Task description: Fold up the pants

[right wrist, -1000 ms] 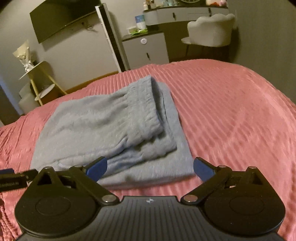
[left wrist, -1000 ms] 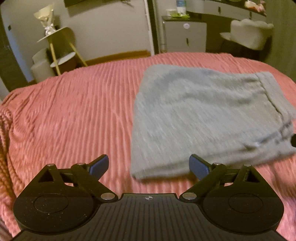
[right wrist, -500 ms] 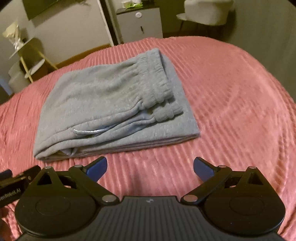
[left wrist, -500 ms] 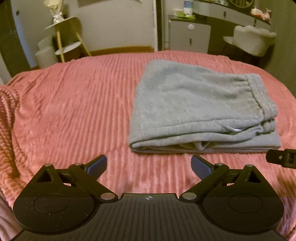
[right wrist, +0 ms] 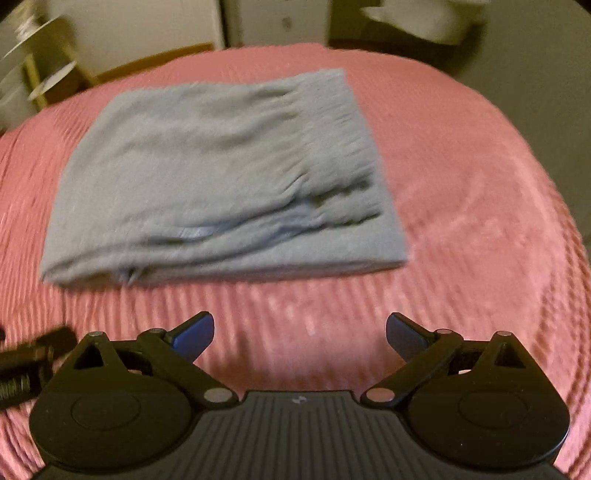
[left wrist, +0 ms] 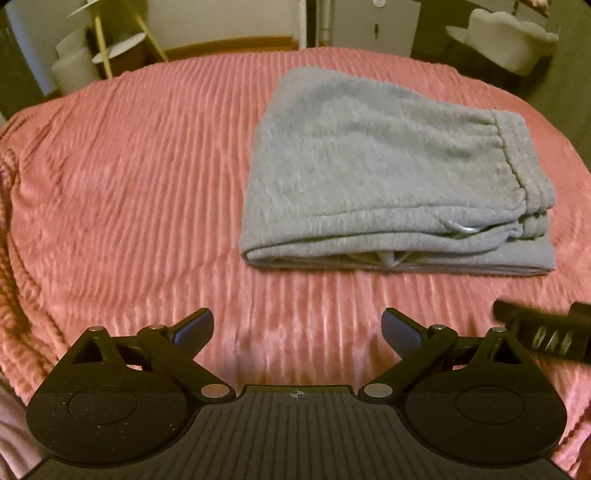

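Observation:
Grey sweatpants lie folded into a flat stack on the pink ribbed bedspread, waistband at the right, folded edge at the left. They also show, blurred, in the right wrist view. My left gripper is open and empty, held back from the near edge of the pants. My right gripper is open and empty, also short of the near edge. Part of the right gripper shows low right in the left wrist view.
Beyond the far bed edge stand a small yellow-legged side table, a white cabinet and a white chair. The bedspread bunches at the left edge.
Both grippers have drawn back and up from the pants, which now lie farther off. Both stayed open and empty. The pants have not moved.

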`<state>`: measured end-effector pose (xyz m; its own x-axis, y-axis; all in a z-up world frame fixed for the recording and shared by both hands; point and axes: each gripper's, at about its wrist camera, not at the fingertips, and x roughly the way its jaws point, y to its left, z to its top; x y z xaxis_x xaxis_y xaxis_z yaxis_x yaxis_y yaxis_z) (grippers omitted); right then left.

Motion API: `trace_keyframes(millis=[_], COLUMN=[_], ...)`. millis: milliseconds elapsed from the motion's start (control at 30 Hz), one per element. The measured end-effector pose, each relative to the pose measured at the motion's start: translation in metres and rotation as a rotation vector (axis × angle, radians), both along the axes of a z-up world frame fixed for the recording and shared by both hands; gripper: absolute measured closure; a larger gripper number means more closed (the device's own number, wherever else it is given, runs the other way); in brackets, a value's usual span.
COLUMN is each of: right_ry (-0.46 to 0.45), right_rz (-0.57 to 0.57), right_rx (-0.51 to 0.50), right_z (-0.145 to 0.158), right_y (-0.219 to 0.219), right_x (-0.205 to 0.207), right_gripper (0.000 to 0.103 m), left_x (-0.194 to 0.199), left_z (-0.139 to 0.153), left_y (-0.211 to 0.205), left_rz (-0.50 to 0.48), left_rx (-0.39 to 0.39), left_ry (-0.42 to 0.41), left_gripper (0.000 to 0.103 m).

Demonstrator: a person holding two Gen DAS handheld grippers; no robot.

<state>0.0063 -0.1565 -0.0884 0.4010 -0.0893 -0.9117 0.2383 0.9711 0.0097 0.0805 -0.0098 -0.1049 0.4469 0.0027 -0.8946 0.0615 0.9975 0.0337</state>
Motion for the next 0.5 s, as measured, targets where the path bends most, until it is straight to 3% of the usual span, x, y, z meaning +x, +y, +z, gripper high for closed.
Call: trace_keyframes(millis=[200, 500], right_ry=[0.001, -0.007], right_rz=[0.092, 0.077], right_rx=[-0.018, -0.003], right_z=[-0.012, -0.014], right_y=[0.018, 0.011], right_x=[-0.003, -0.002], right_gripper=[0.003, 0.003], left_x=[-0.003, -0.005], left_z=[-0.006, -0.015], left_y=[-0.009, -0.010], left_rz=[-0.023, -0.035], left_rx=[0.093, 0.122], left_ry=[-0.011, 0.001], left_gripper=[0.003, 0.003])
